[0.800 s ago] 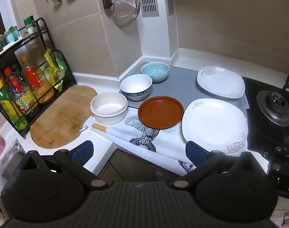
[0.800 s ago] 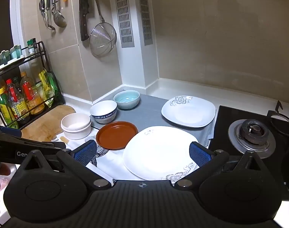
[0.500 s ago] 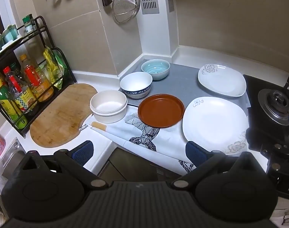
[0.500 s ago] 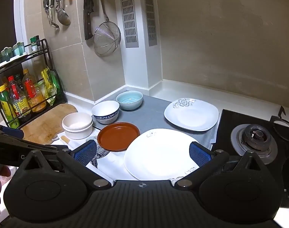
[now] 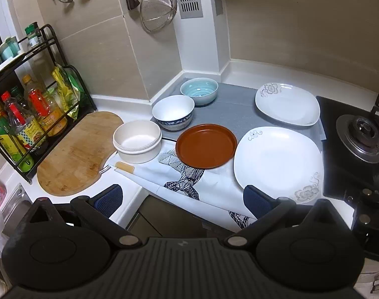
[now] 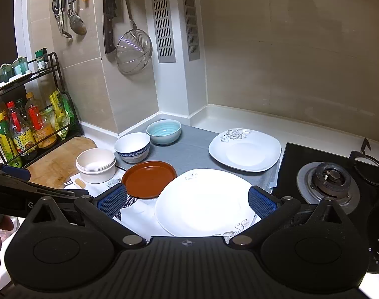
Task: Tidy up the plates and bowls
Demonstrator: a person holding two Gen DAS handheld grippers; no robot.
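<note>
— Both grippers have drifted a little since a moment ago; the dishes sit slightly lower in the right view, but nothing on the bench has shifted.

— What does the left view give you?

— The left gripper (image 5: pixel 182 200) hangs off the bench edge, jaws wide apart and empty. Ahead of it: the cream bowl (image 5: pixel 137 141) on the patterned cloth (image 5: pixel 187 174), the white bowl with a blue band (image 5: pixel 174 112) just behind it, the pale blue bowl (image 5: pixel 199 91) in the corner on the grey mat (image 5: pixel 236 109). The brown plate (image 5: pixel 206 146) overlaps the rim of the large white plate (image 5: pixel 278 159), I think; the smaller flowered plate (image 5: pixel 287 103) lies apart, further back.

— And the right view?

— The right gripper (image 6: pixel 187 201) hovers above the near part of the large white plate (image 6: pixel 204 201), jaws spread and holding nothing. The brown plate (image 6: pixel 149 180) sits just left of it, and the stove burner (image 6: pixel 331 177) is close on the right.

— Where could it go wrong?

— To my eye nothing is sorted yet. The big plate lies flat with a thin glazed rim, so a pinch may slip. It reaches near the bench edge, and part of that cloth hangs over; a snagged cloth could drag dishes off. Lifting the white plate may tip the brown one.
</note>
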